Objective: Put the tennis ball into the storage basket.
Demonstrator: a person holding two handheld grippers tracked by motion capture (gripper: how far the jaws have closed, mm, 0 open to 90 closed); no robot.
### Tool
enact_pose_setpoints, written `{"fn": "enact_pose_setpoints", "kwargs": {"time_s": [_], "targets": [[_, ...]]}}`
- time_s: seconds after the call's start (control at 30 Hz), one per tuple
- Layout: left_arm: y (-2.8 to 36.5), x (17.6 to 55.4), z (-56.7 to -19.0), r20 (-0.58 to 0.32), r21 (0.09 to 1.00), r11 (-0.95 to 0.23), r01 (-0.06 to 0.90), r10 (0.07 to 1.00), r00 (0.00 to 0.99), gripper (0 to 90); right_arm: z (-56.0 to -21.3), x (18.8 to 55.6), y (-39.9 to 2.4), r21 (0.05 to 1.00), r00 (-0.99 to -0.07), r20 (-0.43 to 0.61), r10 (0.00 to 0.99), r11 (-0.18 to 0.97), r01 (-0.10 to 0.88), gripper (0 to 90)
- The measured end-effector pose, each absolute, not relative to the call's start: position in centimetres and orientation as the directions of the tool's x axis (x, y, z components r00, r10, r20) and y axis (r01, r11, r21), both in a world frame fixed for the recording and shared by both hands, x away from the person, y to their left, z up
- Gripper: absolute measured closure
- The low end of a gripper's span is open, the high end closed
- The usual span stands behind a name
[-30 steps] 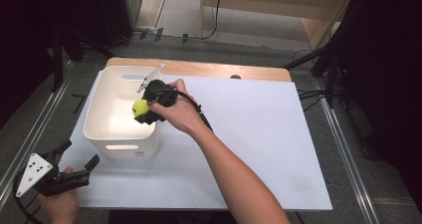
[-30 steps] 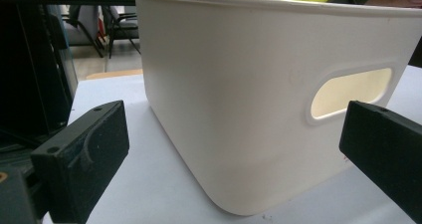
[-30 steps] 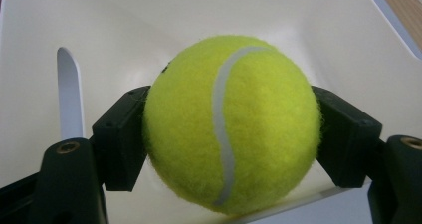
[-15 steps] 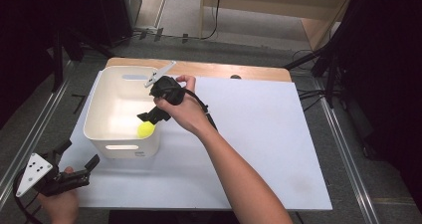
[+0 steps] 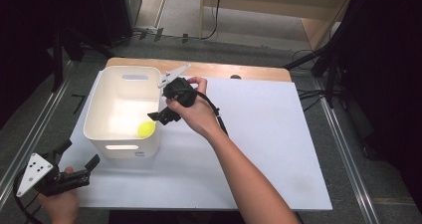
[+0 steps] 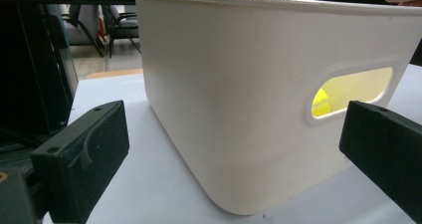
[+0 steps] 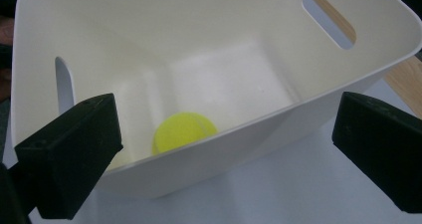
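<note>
**Resting in the bin: yellow ball lies loose below spread jaws**

Lying on the floor of the white bin (image 5: 102,115), the yellow ball (image 5: 146,129) sits in the corner nearest the bottom of the high view, close against the bin's right-hand wall. Nothing touches it. In the right gripper view the ball (image 7: 183,131) shows low and left of centre, partly cut off by the bin's near rim (image 7: 239,134), and in the left gripper view a sliver of it (image 6: 321,103) glows through the oval handle slot at the right of the frame.

The right gripper (image 5: 164,116) hovers at the bin's right rim, just left of centre in the high view, held in the person's right hand (image 5: 191,109). Its jaws have just been opening and now stand spread wide, with nothing between them; in its own view the two black jaws stand at the lower left and lower right corners, with the bin's open top and the ball beyond the gap between them.

The left gripper (image 5: 79,165) is in the lower left corner of the high view, off the bin's near end and well apart from the ball, gripped by the left hand (image 5: 62,204). Its jaws are spread too, and empty, framing the bin's outer wall (image 6: 239,99) in its own view.

The bin stands on the white table surface (image 5: 259,149), towards the upper left of it.
</note>
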State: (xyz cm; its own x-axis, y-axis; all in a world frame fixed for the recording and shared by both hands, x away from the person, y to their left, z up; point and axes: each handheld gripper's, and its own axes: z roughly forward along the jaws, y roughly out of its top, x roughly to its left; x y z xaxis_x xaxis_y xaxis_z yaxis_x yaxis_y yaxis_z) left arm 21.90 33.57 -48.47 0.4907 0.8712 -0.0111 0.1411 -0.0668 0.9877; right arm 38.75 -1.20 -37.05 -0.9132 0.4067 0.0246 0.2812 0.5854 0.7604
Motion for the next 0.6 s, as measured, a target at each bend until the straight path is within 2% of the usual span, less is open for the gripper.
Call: {"fn": "enact_pose_setpoints", "kwargs": {"time_s": [0.6], "targets": [[33.5, 21.9, -48.5, -0.005, 0.987, -0.074, 0.142, 0.872, 0.490, 0.0, -37.8, 37.9, -4.9, 0.770, -0.891, 0.026, 0.453, 0.560, 0.307, 0.0]]}}
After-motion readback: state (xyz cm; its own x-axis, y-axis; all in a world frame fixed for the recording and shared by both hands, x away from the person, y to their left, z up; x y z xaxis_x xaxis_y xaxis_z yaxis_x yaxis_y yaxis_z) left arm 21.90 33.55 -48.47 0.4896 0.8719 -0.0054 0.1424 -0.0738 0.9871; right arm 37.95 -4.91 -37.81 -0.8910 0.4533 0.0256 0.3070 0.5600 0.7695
